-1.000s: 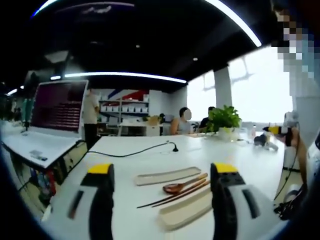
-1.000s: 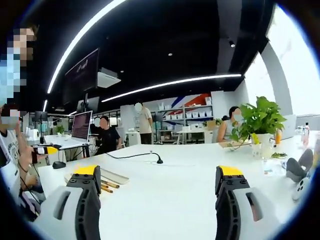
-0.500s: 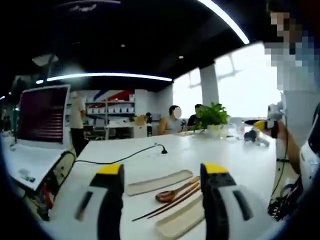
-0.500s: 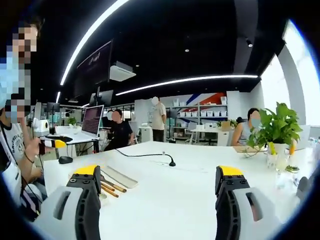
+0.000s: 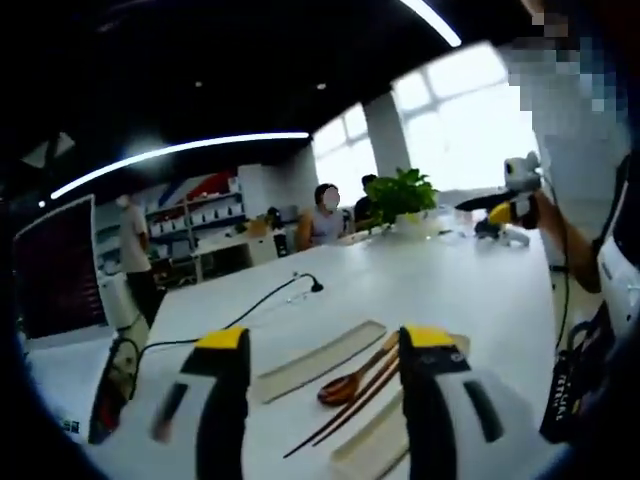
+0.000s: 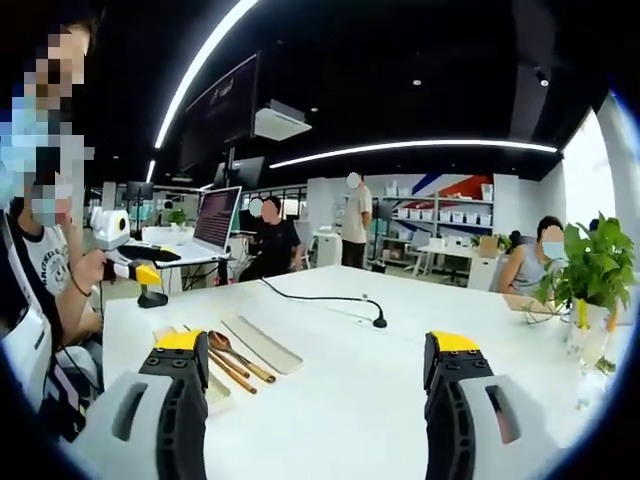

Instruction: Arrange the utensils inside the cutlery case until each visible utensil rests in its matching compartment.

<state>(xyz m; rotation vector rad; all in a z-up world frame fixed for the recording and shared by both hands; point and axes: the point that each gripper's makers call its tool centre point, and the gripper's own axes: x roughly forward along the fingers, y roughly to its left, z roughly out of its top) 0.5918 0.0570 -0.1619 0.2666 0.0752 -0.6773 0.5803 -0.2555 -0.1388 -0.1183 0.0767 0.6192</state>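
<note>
Hovering over the white table (image 5: pixel 470 300), both sets of jaws apart, gripping nothing. Wooden spoon (image 5: pixel 352 372) and chopsticks (image 5: pixel 340 412) lying between case lid (image 5: pixel 315 361) and case tray (image 5: pixel 372 440), just ahead of left gripper (image 5: pixel 316 350). Long axes running diagonally, spoon bowl nearest. Judging best: descending slowly, pinching mid-handle across the axis. Right gripper (image 6: pixel 318 350) idling beside them.
</note>
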